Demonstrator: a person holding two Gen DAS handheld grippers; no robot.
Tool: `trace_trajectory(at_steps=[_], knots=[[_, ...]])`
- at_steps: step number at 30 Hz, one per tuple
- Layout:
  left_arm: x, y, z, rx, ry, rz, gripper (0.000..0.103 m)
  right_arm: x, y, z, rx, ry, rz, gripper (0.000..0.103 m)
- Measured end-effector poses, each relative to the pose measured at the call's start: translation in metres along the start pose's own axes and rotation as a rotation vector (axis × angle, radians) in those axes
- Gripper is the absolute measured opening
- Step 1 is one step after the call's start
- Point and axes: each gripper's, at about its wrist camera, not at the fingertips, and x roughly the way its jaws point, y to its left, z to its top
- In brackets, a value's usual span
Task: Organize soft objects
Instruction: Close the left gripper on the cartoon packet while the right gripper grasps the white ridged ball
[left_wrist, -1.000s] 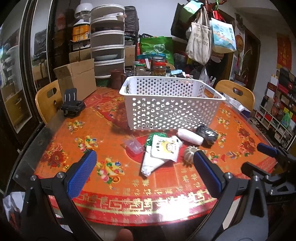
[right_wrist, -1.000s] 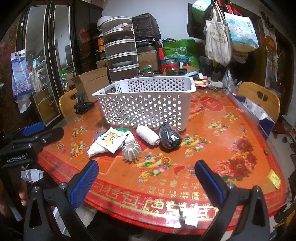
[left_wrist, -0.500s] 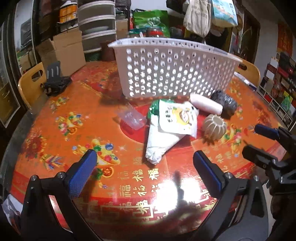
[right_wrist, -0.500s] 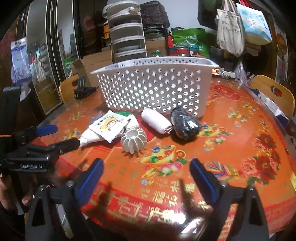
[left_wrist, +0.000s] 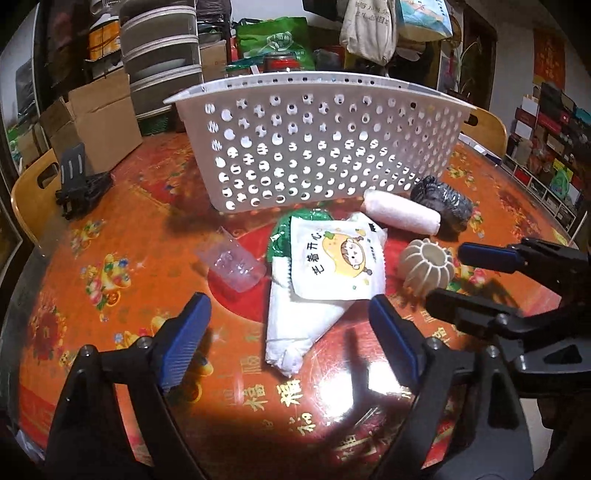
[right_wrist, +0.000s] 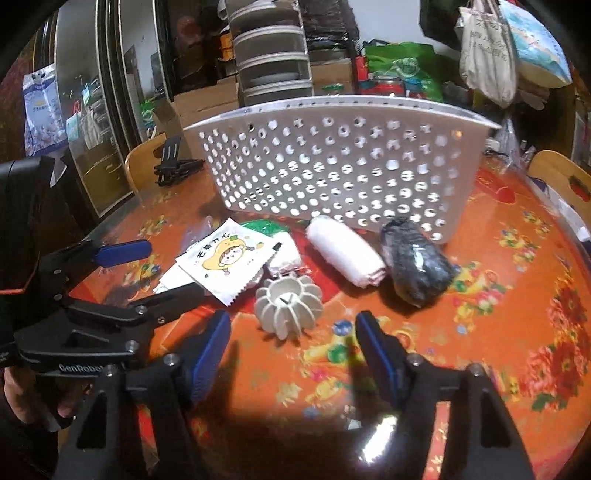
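Note:
A white perforated basket stands on the red table. In front of it lie a white cartoon packet on a white folded cloth, a green bag, a white roll, a black bundle and a ribbed white ball. My left gripper is open, just short of the cloth. My right gripper is open, close in front of the ribbed ball.
A clear plastic cup lies left of the packet. A black stand sits at the table's left. Wooden chairs flank the table. Cardboard boxes, drawers and bags crowd the back.
Both grippers have moved forward and down towards the objects, which now look much larger. Both stay open. The right gripper's fingers have narrowed somewhat.

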Motion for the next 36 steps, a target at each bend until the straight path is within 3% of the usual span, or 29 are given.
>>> trace_trajectory(at_steps=[6, 9, 19, 28, 31, 32, 36], knots=[[0.007, 0.002, 0.001, 0.001, 0.002, -0.003, 0.080, 0.015, 0.000, 0.008, -0.003, 0.028, 0.018, 0.056], [0.007, 0.002, 0.003, 0.006, -0.003, -0.003, 0.080, 0.021, -0.001, 0.011, -0.001, 0.043, 0.028, 0.043], [0.007, -0.009, 0.019, 0.009, -0.020, -0.044, 0.080, 0.004, -0.019, 0.009, 0.019, 0.020, 0.033, 0.042], [0.032, -0.023, 0.037, 0.009, 0.053, -0.040, 0.080, -0.019, -0.039, 0.001, 0.042, -0.012, 0.018, 0.042], [0.035, -0.024, 0.038, 0.005, 0.059, -0.042, 0.072, -0.026, -0.044, -0.001, 0.046, -0.019, 0.020, 0.042], [0.036, -0.024, 0.038, 0.001, 0.061, -0.046, 0.064, -0.028, -0.046, -0.002, 0.048, -0.022, 0.020, 0.042], [0.037, -0.023, 0.039, -0.005, 0.055, -0.048, 0.056, -0.032, -0.050, -0.004, 0.055, -0.027, 0.022, 0.042]])
